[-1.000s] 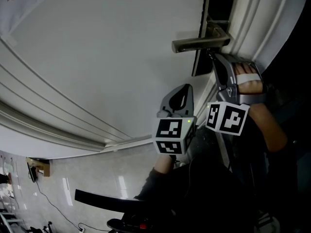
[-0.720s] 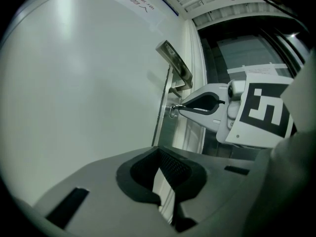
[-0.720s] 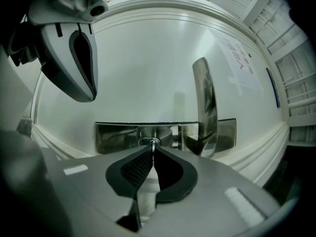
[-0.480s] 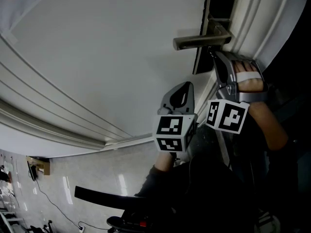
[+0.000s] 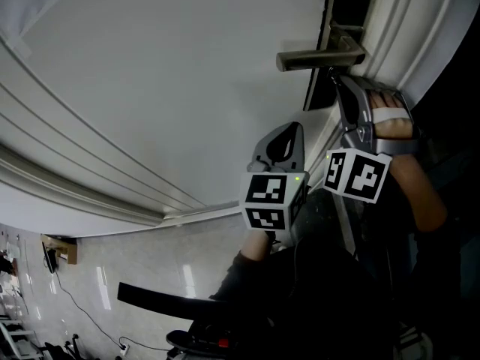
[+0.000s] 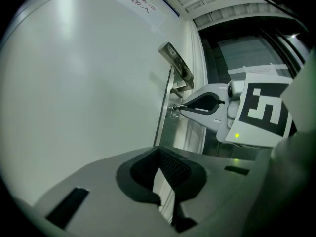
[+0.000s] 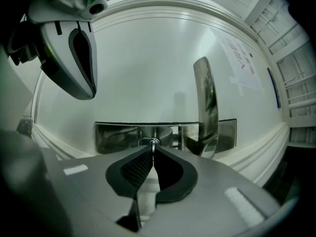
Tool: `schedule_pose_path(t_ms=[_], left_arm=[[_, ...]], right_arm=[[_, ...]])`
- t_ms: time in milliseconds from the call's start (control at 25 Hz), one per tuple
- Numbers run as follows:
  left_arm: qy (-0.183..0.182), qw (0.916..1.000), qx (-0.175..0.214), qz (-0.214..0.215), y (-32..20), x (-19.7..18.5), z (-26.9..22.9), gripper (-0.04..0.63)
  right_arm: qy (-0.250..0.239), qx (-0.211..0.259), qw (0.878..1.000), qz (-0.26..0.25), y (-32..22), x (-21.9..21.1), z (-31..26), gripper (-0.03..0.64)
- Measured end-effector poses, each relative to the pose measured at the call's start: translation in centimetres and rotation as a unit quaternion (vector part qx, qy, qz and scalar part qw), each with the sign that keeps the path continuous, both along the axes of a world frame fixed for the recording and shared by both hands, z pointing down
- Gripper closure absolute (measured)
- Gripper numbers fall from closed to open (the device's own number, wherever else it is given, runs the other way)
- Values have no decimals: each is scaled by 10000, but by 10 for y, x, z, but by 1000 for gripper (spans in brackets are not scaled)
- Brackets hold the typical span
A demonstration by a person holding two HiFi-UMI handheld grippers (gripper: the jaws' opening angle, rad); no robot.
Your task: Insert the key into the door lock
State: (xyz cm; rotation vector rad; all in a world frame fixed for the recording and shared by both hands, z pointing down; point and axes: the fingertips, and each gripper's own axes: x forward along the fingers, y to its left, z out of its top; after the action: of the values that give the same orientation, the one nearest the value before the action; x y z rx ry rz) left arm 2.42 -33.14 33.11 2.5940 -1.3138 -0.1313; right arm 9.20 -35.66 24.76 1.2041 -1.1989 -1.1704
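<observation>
Steel key stays pinched in right hand-held gripper at lock.

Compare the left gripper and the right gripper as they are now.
The right gripper is shut on the key; the left gripper is shut on nothing. The right gripper's tips are at the lock plate beside the door handle; the left gripper is held away from it, touching nothing. Both carry a marker cube and face the door.

left gripper: jaws pressed together, nothing in them
door: white, fills the left side
handle: at the door's edge
right gripper: tip pinching the key, just under the handle
</observation>
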Motion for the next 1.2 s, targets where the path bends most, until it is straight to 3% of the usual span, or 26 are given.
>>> schedule_pose_path(t_ms=[1000,1200], left_arm=[[-10,10000,-79,15,-2,-1,6,595],[-57,9999,-84,21,0,-3,6,595]], right_arm=[[-63,145,9999,53,-4,3,2,604],[-318,210,9993,-64,-2,2,2,603]])
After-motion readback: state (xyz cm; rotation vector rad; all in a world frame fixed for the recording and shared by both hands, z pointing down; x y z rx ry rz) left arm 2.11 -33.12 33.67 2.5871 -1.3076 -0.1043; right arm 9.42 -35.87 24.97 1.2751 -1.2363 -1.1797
